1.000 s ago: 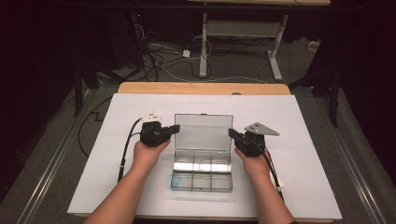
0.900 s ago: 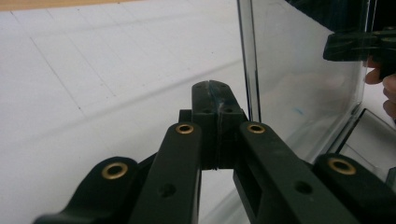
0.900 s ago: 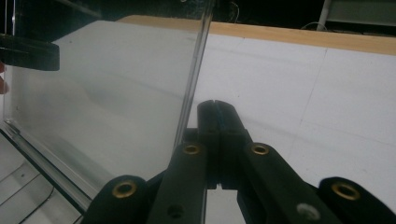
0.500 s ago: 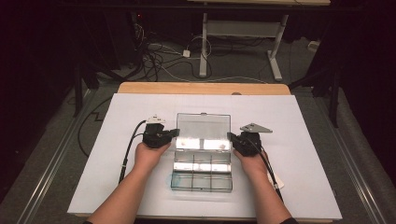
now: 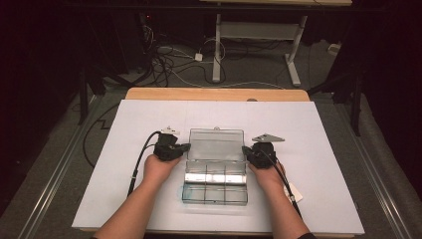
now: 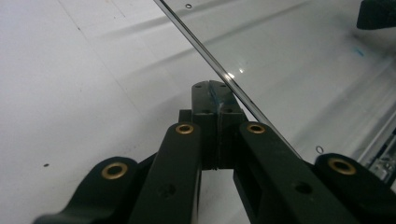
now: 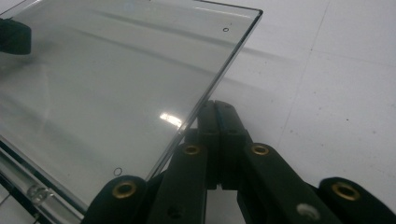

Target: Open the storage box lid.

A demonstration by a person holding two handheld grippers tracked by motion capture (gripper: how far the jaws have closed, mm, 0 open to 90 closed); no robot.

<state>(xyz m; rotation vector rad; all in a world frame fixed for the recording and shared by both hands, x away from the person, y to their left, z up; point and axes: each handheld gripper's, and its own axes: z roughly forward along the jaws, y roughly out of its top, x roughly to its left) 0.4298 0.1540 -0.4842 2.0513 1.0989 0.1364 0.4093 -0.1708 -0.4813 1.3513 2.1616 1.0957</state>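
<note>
While both pairs of jaws are pressed shut on nothing, the clear box's lid stands between them — left gripper at one side edge, right gripper at the other.

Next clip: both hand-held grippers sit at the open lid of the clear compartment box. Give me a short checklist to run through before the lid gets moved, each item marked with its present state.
1. Clear plastic compartment box flat on the white table: ok.
2. Its transparent hinged lid open, raised behind the compartments: ok.
3. Left hand-held gripper at the lid's left edge, jaws shut: ok.
4. Right hand-held gripper at the lid's right edge, jaws shut: ok.
5. Jaw tips touching the lid edge: cannot tell; in both gripper views they lie right beside it.
6. Compartments free of loose parts: cannot tell, glare hides the back row.
</note>
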